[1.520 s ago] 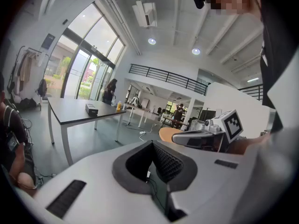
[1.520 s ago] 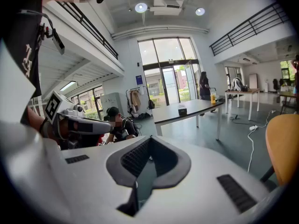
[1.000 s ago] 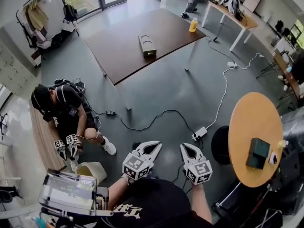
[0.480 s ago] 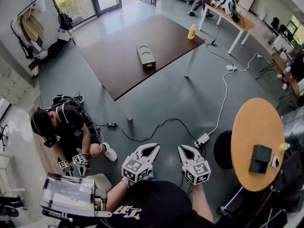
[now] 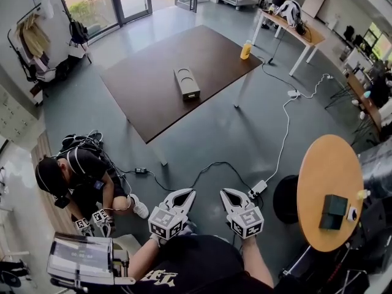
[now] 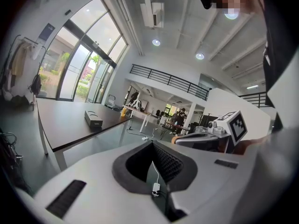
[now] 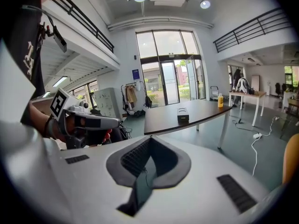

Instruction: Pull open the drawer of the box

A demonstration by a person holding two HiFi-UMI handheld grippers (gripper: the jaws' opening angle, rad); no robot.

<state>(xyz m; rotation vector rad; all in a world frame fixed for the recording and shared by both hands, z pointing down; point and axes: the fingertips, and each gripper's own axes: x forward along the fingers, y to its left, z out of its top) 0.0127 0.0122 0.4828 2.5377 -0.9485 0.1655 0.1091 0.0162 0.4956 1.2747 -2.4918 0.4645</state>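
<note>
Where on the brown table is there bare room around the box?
The brown table is bare all round the box; only a yellow bottle stands at its far right corner. A corded power strip lies on the floor nearer.

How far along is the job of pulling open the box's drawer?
Done: nothing; the box sits on the dark table, drawer seemingly shut. In hand: the left gripper and right gripper, both shut and empty, are above the floor, well short. Left: reach, grip, pull.
</note>
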